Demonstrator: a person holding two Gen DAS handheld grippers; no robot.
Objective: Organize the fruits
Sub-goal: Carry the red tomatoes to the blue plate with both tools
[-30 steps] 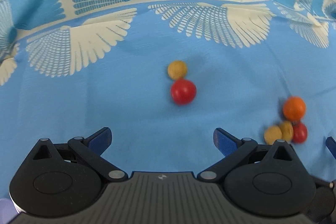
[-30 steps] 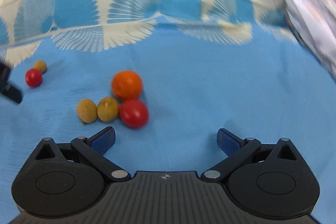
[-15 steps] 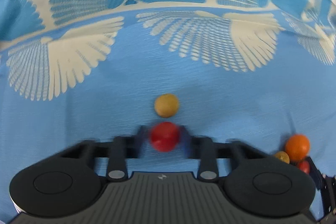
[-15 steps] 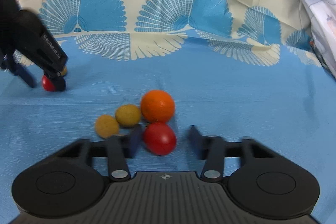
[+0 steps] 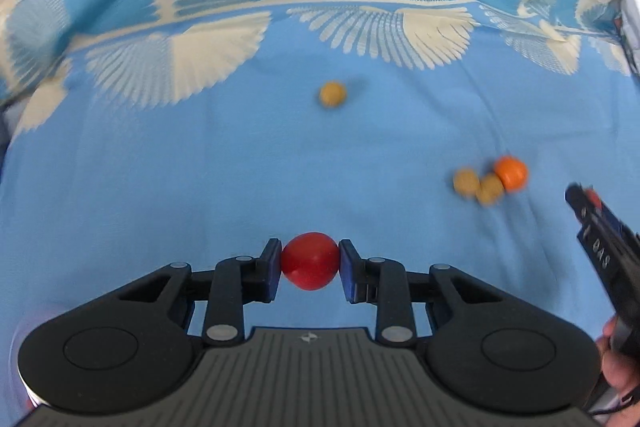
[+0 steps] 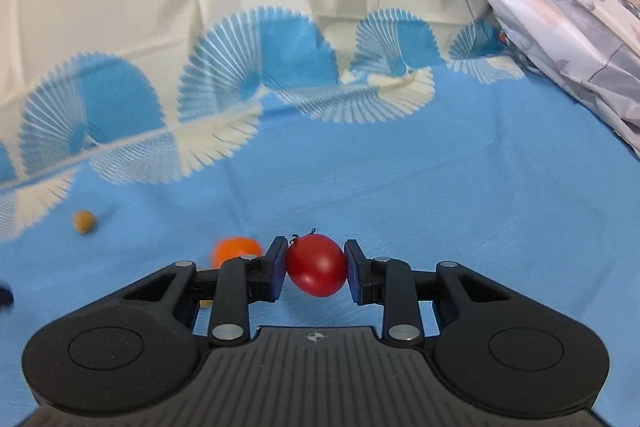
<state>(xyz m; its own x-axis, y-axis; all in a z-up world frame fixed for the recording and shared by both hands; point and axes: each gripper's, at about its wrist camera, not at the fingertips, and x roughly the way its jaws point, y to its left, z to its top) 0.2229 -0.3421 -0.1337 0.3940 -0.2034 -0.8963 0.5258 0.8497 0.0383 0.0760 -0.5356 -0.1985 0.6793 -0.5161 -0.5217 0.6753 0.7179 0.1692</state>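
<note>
Left gripper (image 5: pixel 310 261): clamping a red cherry tomato (image 5: pixel 310 261) between its blue pads, the fruit sitting squarely in the gap and bulging slightly below the pad line. Nothing of the tomato's underside is showing, so whether it is clear of the cloth cannot be told.

Right gripper (image 6: pixel 316 265): clamping a second red tomato (image 6: pixel 316 265), stalk end pointing up and to the gripper's left, long axis running roughly across the pads.

Remaining fruit, relative to the left gripper: one tan round fruit (image 5: pixel 332 94) lying well ahead and slightly right, alone on the blue patterned cloth (image 5: pixel 160 187) covering the worktop; two more tan fruits (image 5: pixel 478 185) touching each other, with an orange (image 5: pixel 510 173) against them, ahead and far right. That cluster is lying just beside the right gripper, which is appearing at the right edge of the left view, so the right hand is the nearer one to it.

View differences: the right wrist view is showing only the orange (image 6: pixel 236 249) peeking behind its own left finger, and the lone tan fruit far left; the tan pair is almost wholly hidden there. No bowl or sorting place is appearing in either view.
</note>
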